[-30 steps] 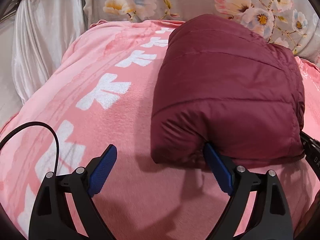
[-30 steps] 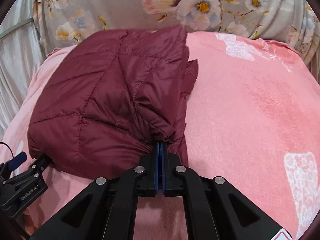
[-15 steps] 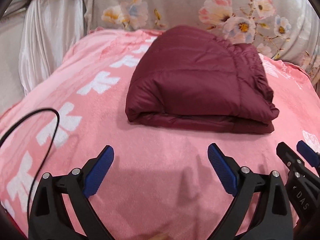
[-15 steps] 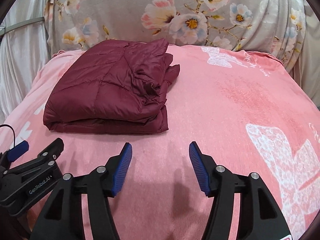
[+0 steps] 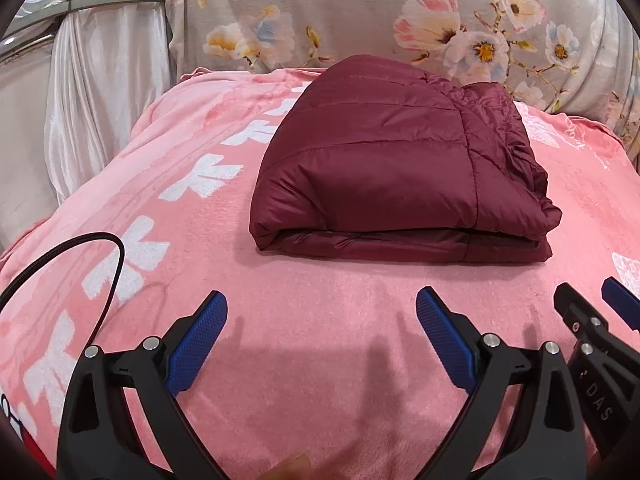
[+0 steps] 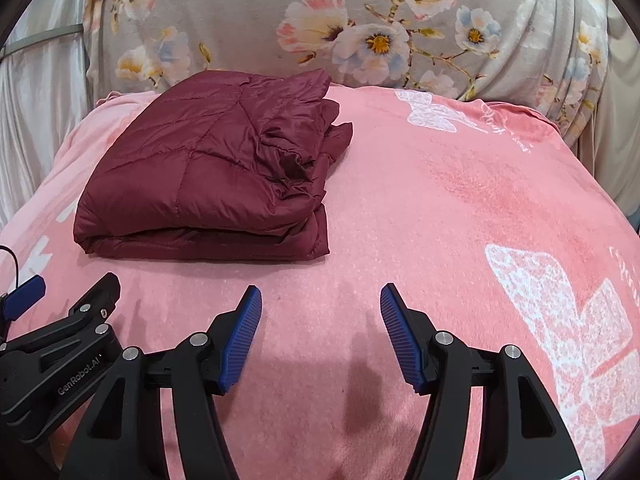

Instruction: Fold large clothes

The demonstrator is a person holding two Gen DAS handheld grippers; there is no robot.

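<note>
Lying folded on pink blanket toward its far edge, below floral fabric: maroon quilted jacket. Left gripper jaws wide apart, nothing between; right gripper jaws apart, nothing between, both short of jacket's near fold.

The quilted jacket is maroon cloth with a slight sheen. The pink blanket looks fleecy and matt. The curtain is glossy satin. Ribbed blue pads sit on matt black plastic.
</note>
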